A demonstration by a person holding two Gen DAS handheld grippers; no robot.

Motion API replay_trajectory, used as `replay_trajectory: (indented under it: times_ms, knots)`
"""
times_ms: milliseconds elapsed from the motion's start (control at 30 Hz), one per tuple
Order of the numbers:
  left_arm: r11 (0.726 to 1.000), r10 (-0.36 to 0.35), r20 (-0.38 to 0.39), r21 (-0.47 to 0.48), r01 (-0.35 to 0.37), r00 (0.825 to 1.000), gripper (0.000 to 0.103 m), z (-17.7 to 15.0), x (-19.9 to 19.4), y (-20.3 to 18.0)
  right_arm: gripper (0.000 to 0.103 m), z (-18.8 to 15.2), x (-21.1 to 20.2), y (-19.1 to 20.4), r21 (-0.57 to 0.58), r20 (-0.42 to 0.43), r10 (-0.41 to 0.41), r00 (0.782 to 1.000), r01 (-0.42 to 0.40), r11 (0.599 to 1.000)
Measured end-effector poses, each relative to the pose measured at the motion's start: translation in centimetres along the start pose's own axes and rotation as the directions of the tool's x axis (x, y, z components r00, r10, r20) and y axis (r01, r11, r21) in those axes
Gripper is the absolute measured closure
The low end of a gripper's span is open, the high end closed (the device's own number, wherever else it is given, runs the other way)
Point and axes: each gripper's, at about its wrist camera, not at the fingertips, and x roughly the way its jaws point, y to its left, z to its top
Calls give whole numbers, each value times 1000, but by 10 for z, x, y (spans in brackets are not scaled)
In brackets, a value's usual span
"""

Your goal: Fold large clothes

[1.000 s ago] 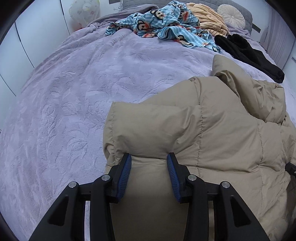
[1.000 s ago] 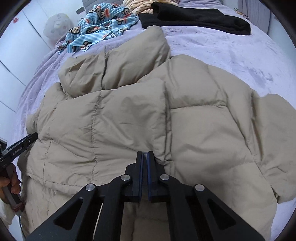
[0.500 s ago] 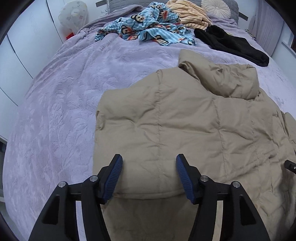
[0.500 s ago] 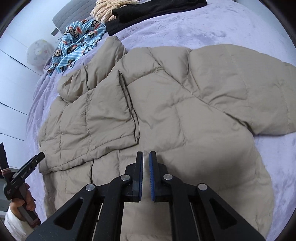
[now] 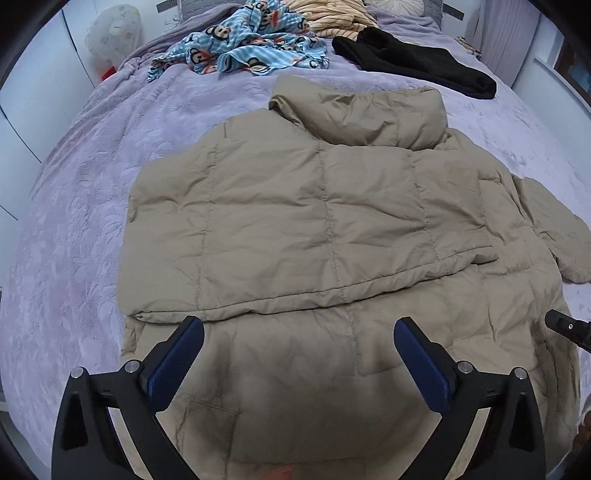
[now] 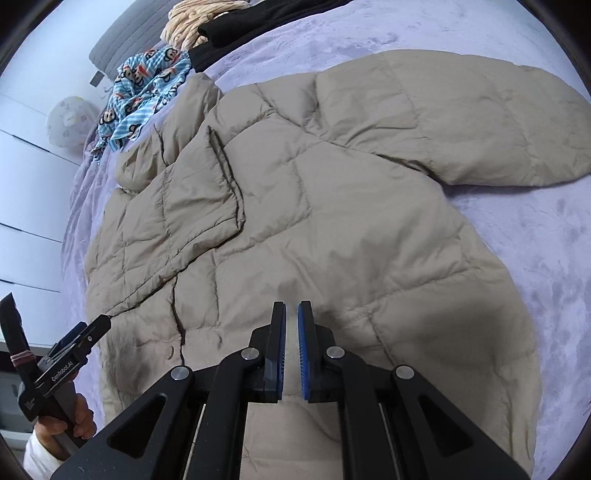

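Note:
A large beige puffer jacket [image 5: 314, 206] lies flat on the purple bedspread [image 5: 74, 221], collar toward the far end. Its left sleeve is folded across the body; the right sleeve [image 6: 480, 122] lies spread out to the right. My left gripper [image 5: 295, 339] is wide open and empty, above the jacket's lower part. It also shows at the left edge of the right wrist view [image 6: 74, 347], held in a hand. My right gripper [image 6: 291, 332] hovers over the jacket's hem area with a narrow gap between its blue pads, holding nothing.
A blue monkey-print garment [image 5: 243, 48], a striped tan garment [image 5: 332, 18] and a black garment [image 5: 417, 66] lie at the far end of the bed. White wardrobe doors [image 6: 22, 184] stand to the left. A round pale cushion [image 6: 70, 120] sits near them.
Both grippers let go of the folded sleeve and pulled back toward the hem. The left gripper opened wide. The right gripper's jaws parted slightly. The sleeve now lies flat across the jacket.

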Motion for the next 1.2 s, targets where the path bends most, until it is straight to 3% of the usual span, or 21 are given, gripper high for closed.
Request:
replay_trajectory:
  times_ms: [100,200,233,300,333,367,533,633,867,1100,1200]
  knots:
    - [999,51,-2,11,-51,999,0,1,-1,-17,95,3,-14,-27,57,25,9,1000,-10,998]
    - [998,51,-22,34,-50,998,0,2,3,-34,95,11,-29,-60,135,59,29,998,-36,990]
    - [998,39,-38,45,-38,999,0,2,6,-41,88,14,-35,-75,170,75,31,997,-43,985]
    - [998,10,-64,69,-5,998,0,1,9,-55,55,19,-45,-102,244,108,34,994,-60,968]
    - [997,14,-63,76,-10,998,0,1,9,-61,25,21,-50,-113,282,132,34,991,-70,957]
    - [997,20,-57,81,-16,998,0,1,8,-68,17,24,-56,-127,318,159,31,987,-81,945]
    - [996,-15,-64,92,21,998,0,5,7,-99,17,41,-67,-187,451,206,29,978,-121,884]
    - [993,-20,-61,112,26,998,0,7,4,-118,17,54,-68,-225,534,261,54,964,-191,824]
    - [991,-47,-60,119,54,997,0,15,-1,-145,17,77,-53,-291,679,432,137,891,-422,600]
    - [994,-69,-36,88,72,997,0,29,-9,-150,17,103,-45,-316,683,556,172,813,-565,464]
    - [995,-64,-14,79,65,998,0,34,-13,-145,25,112,-42,-320,688,563,192,804,-585,430]
